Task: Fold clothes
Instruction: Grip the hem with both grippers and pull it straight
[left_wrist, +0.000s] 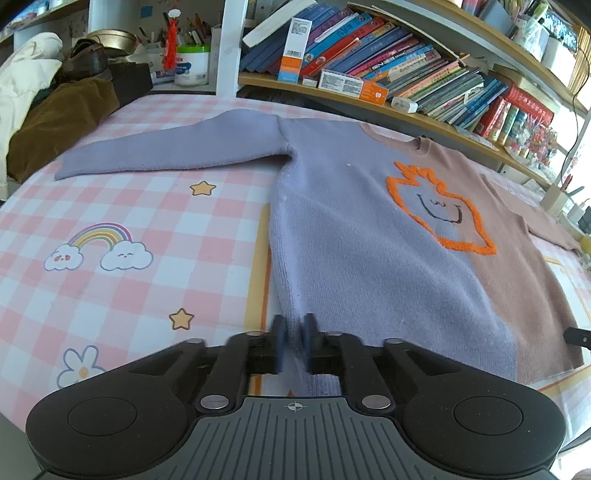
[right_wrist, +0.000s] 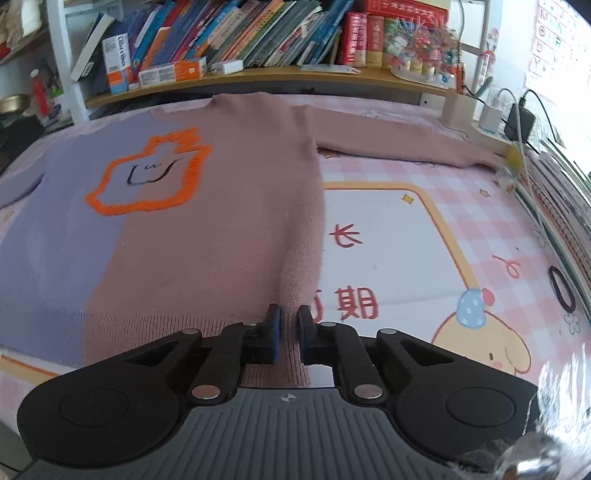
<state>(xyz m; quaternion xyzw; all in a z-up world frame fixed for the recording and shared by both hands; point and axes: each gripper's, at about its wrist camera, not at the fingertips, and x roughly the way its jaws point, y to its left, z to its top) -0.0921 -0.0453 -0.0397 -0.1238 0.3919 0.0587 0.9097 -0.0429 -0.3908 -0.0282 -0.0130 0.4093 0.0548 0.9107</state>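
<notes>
Garment: we have a two-tone knitted sweater (left_wrist: 369, 229), lilac on one half and dusty pink on the other, with an orange outlined smiling figure (left_wrist: 439, 214) on the chest. It lies flat, face up, on the pink checked cartoon-print table (left_wrist: 129, 206), sleeves spread toward 9 and 3 o'clock, neckline at 12.

Left gripper (left_wrist: 294, 332): nearly closed, pinching the lilac hem corner at 6 o'clock in its view; a ridge of knit rises between the blue pads.

Right gripper (right_wrist: 289, 325): narrowly closed, with the pink hem corner gathered between its pads.

Step in hand: we judge this to be the start of the first fold, hem carried toward the neckline.

Doing it well: we should lift both corners evenly, keep the hem taut between us, and travel straight toward 12 o'clock so the side edges stay aligned.

Risk: soft knit may slip or stretch if one side leads.

Surroundings: the bookshelf (right_wrist: 258, 40) stands beyond the neckline.
</notes>
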